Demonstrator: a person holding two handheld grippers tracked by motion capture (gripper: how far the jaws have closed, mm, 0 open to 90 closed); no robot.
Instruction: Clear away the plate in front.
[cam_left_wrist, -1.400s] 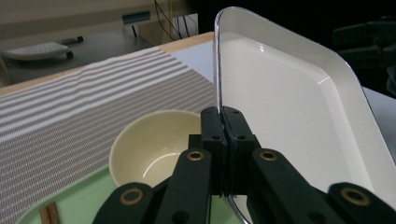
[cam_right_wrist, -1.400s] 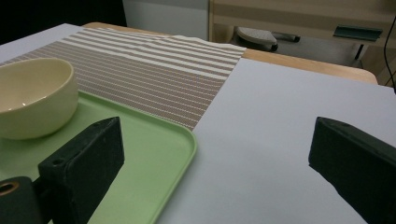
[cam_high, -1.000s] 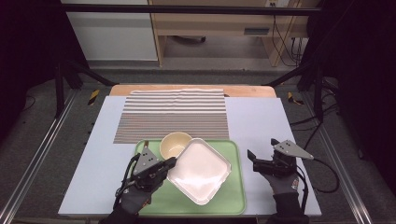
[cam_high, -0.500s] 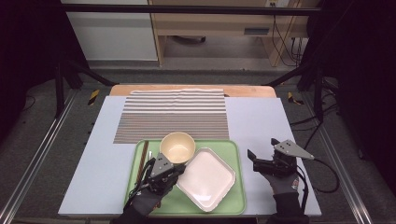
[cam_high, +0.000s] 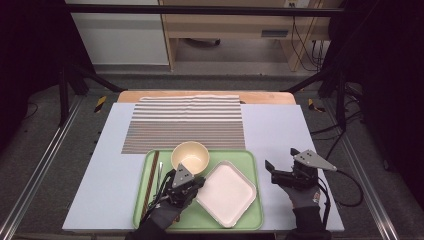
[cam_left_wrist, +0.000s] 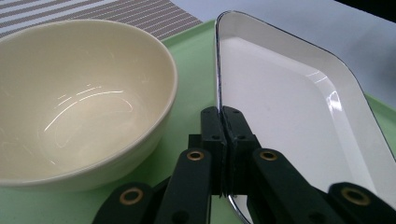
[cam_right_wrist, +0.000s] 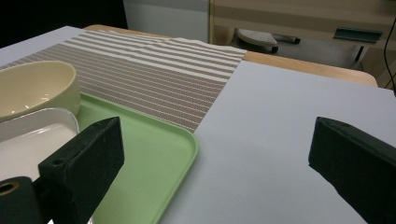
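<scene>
Left gripper (cam_left_wrist: 223, 135): its two black jaws are pinching the near rim of the white square enamel dish with a thin metallic edge (cam_left_wrist: 289, 102), pressed together with only the rim between them; in the high view this gripper (cam_high: 192, 184) is sitting over the pale green rectangular plastic tray (cam_high: 250, 210).
White dish: it is lying inside the tray just to the right of the left gripper, turned so its corners point along the tray's sides; in the high view (cam_high: 227, 192) it is filling the tray's right half.
Cream round ceramic bowl (cam_left_wrist: 79, 102): it is standing empty on the tray just left of and beyond the left gripper's jaws, close beside the dish; whether they are touching cannot be told.
Dark slim utensils (cam_high: 152, 182): they are lying along the tray's left edge, left of the left gripper.
Right gripper (cam_right_wrist: 215, 154): its jaws are standing wide apart, holding nothing, over the pale blue-grey table mat (cam_right_wrist: 289, 126), to the right of the tray (cam_right_wrist: 154, 154).
Brown-and-white striped cloth placemat (cam_right_wrist: 154, 74): it is lying flat beyond both grippers, its near edge tucked under the tray's far rim.
Wooden table edge (cam_high: 265, 97): it is showing past the placemat.
</scene>
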